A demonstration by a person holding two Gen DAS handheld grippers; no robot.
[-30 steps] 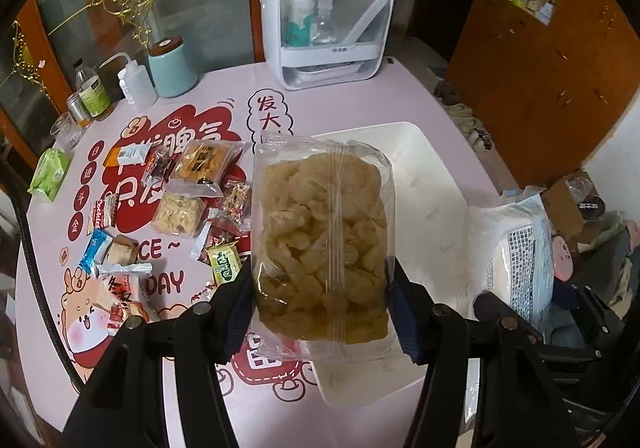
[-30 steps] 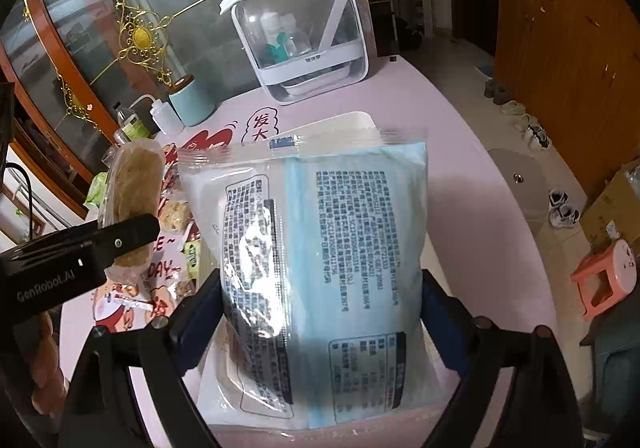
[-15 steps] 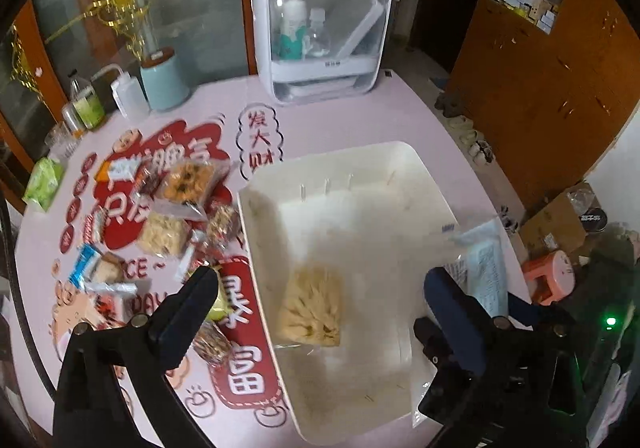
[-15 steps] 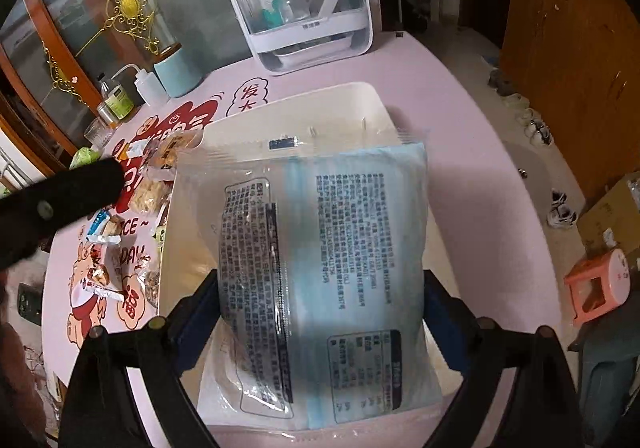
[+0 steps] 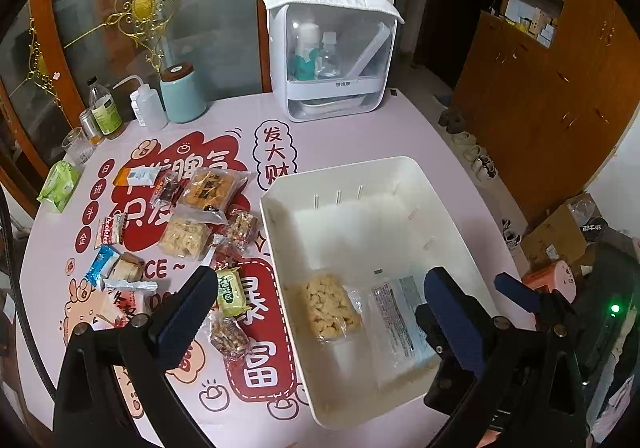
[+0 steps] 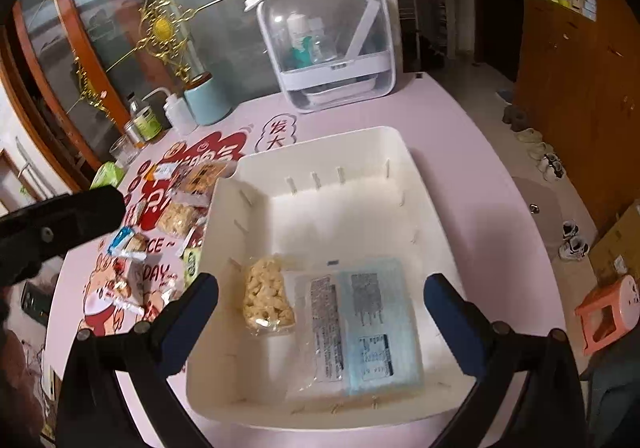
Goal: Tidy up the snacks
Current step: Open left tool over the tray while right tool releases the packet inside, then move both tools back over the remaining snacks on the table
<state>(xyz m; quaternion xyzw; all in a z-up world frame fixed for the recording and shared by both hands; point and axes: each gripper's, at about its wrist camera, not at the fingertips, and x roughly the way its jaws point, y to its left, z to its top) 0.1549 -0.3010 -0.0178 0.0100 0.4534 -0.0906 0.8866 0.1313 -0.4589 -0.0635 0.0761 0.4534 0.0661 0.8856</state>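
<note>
Nearest the lens in both wrist views, each gripper stands spread wide with nothing between its pads: the left gripper [image 5: 318, 298] and the right gripper [image 6: 322, 298] have both just been opening, and each has let its load fall. Just beyond the fingers, in the lower half of the frame, the white bin [image 6: 328, 151] holds the clear pack of puffed snacks [image 6: 267, 294] and, touching its right side, the blue-printed packet [image 6: 370, 322], both lying flat on the bin floor. To do this step well, I judge the hands should lift straight clear so no finger drags a wrapper back out. Farther off, at centre left of the left wrist view, the loose snacks [image 5: 200, 207] lie scattered on the pink tablecloth [image 5: 360, 135]; the nearest of them, the green-and-yellow packet [image 5: 229, 290], seems the easy next pick. At the far edge stands a white covered rack [image 5: 334, 55].
</note>
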